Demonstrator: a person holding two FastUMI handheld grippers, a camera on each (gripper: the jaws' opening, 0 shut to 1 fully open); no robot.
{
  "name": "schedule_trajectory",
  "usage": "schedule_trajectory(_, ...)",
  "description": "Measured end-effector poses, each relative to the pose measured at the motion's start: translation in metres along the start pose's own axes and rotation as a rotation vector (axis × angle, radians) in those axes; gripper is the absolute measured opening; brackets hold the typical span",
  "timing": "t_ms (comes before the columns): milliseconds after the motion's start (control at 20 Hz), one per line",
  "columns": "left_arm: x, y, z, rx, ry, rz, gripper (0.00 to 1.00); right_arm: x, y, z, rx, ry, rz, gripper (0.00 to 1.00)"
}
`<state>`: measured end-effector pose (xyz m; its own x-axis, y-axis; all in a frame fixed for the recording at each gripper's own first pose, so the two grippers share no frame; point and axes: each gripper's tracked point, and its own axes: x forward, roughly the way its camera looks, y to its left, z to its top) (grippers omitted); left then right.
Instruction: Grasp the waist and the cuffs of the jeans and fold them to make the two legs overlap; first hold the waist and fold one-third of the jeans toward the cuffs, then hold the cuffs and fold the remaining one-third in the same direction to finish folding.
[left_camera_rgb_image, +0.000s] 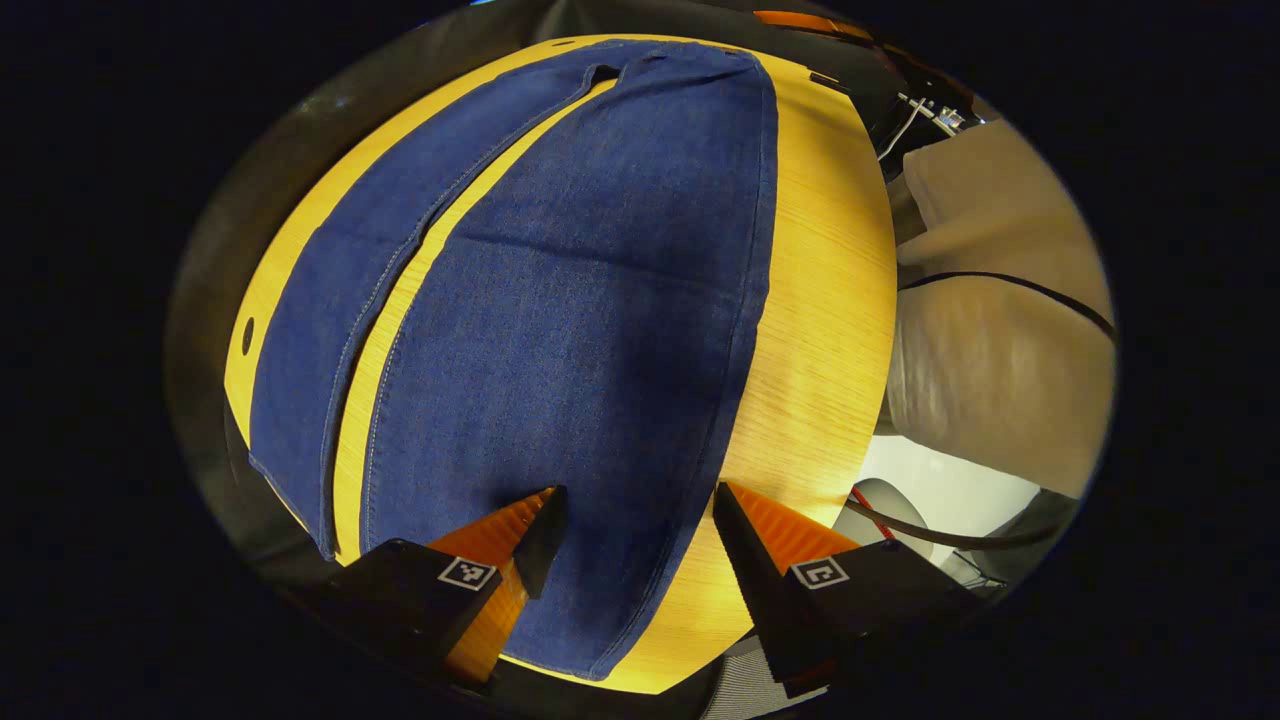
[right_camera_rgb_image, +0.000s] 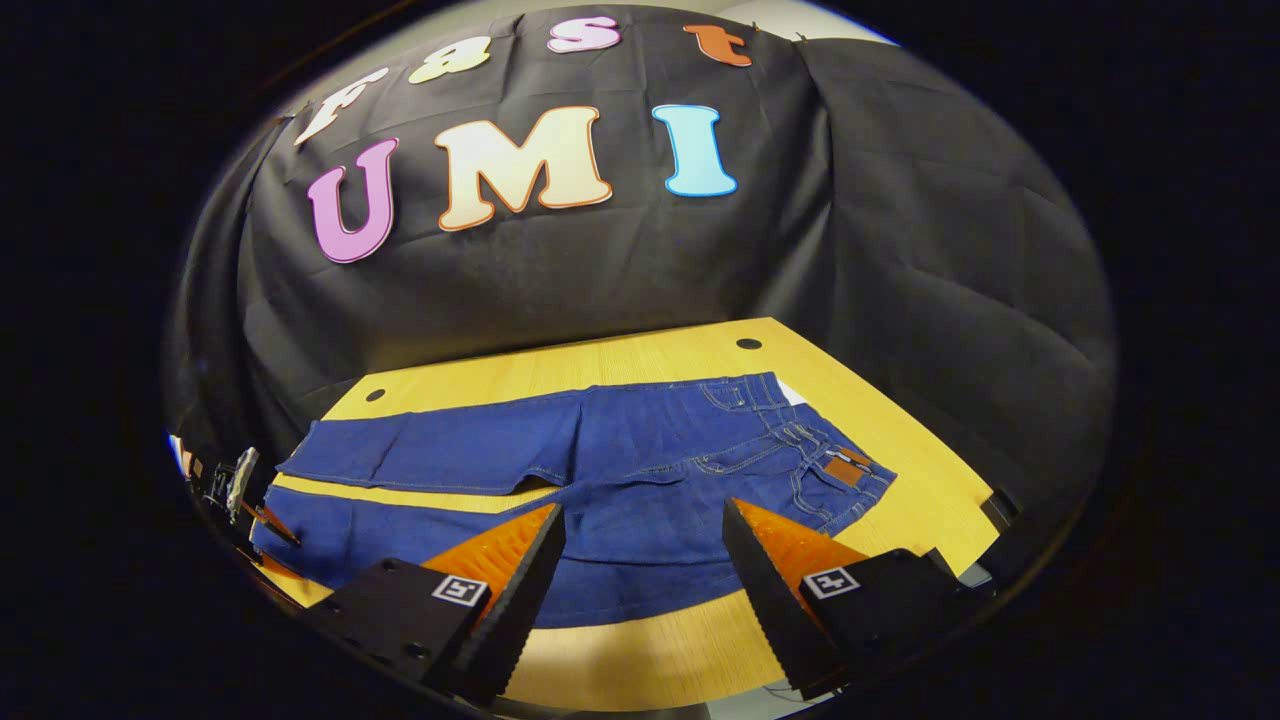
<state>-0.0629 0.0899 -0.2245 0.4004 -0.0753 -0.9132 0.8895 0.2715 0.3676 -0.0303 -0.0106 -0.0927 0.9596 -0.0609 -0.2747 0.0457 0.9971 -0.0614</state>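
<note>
Left gripper (left_camera_rgb_image: 638, 520): hangs over the cuff end of the jeans (left_camera_rgb_image: 560, 300), looking along the legs toward the waist; jaws spread wide, holding nothing
Right gripper (right_camera_rgb_image: 640, 540): poised at the near long edge of the jeans (right_camera_rgb_image: 600, 480), by the seat; jaws released, denim showing between them, no grip seen
Jeans: spread flat on the bench (left_camera_rgb_image: 830, 330); two legs side by side, a strip of wood between them; waist with its leather patch (right_camera_rgb_image: 848, 468) lies on the right in the right gripper view
Beside the bench: beige cushion (left_camera_rgb_image: 1000, 330) past the jeans' right edge in the left gripper view; black cable (left_camera_rgb_image: 1010, 285) across it
</note>
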Motion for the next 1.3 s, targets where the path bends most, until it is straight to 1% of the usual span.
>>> schedule_trajectory(50,0.0,0.0,0.001,-0.002,0.005,0.0,0.87,0.001,-0.001,-0.001,0.005,0.007,-0.003,0.94)
schedule_trajectory(100,0.0,0.001,0.001,-0.002,0.011,0.001,0.85,0.002,-0.002,-0.002,0.013,0.013,-0.004,1.0)
schedule_trajectory(200,0.001,0.005,0.0,0.001,0.015,0.002,0.8,0.004,-0.003,-0.004,0.021,0.021,-0.002,0.98)
schedule_trajectory(250,0.002,0.007,0.0,0.001,0.01,0.006,0.72,0.004,-0.004,-0.004,0.017,0.025,-0.002,0.94)
schedule_trajectory(300,-0.001,0.009,0.001,-0.001,0.002,0.01,0.69,0.005,-0.005,-0.007,0.01,0.034,0.002,0.94)
schedule_trajectory(350,-0.001,0.011,0.003,-0.001,-0.014,0.019,0.56,0.004,-0.007,-0.009,-0.002,0.044,0.008,0.94)
schedule_trajectory(400,0.0,0.017,0.007,0.002,-0.053,0.049,0.38,0.004,-0.01,-0.01,-0.014,0.052,0.011,0.94)
schedule_trajectory(450,0.0,0.018,0.005,-0.005,-0.067,0.058,0.2,0.003,-0.014,-0.011,-0.033,0.062,0.02,0.94)
schedule_trajectory(500,0.0,0.017,0.006,0.011,-0.082,0.067,0.02,0.003,-0.017,-0.01,-0.054,0.069,0.03,0.94)
schedule_trajectory(550,0.001,0.017,0.007,0.022,-0.088,0.072,0.02,0.003,-0.023,-0.012,-0.091,0.083,0.04,0.98)
schedule_trajectory(600,0.0,0.016,0.006,0.026,-0.097,0.068,0.02,0.003,-0.028,-0.014,-0.128,0.1,0.05,0.94)
schedule_trajectory(650,0.001,0.016,0.006,0.032,-0.104,0.061,0.02,0.003,-0.032,-0.015,-0.175,0.123,0.066,0.98)
schedule_trajectory(750,0.002,0.016,0.004,0.029,-0.092,0.043,0.01,0.006,-0.041,-0.017,-0.292,0.164,0.105,0.98)
schedule_trajectory(850,0.001,0.017,0.003,0.035,-0.061,0.043,0.01,0.011,-0.05,-0.019,-0.429,0.192,0.153,0.99)
schedule_trajectory(950,0.0,0.016,0.005,0.038,-0.038,0.055,0.01,0.019,-0.051,-0.03,-0.567,0.241,0.225,0.99)
schedule_trajectory(1100,0.001,0.017,0.005,-0.023,-0.001,0.067,0.0,0.029,-0.061,-0.046,-0.784,0.301,0.338,0.99)
schedule_trajectory(1200,0.0,0.017,0.004,-0.055,0.022,0.073,0.0,0.033,-0.073,-0.062,-0.889,0.373,0.389,0.99)
schedule_trajectory(1300,0.0,0.016,0.005,-0.08,0.052,0.082,0.0,0.039,-0.073,-0.076,-0.955,0.427,0.448,1.0)
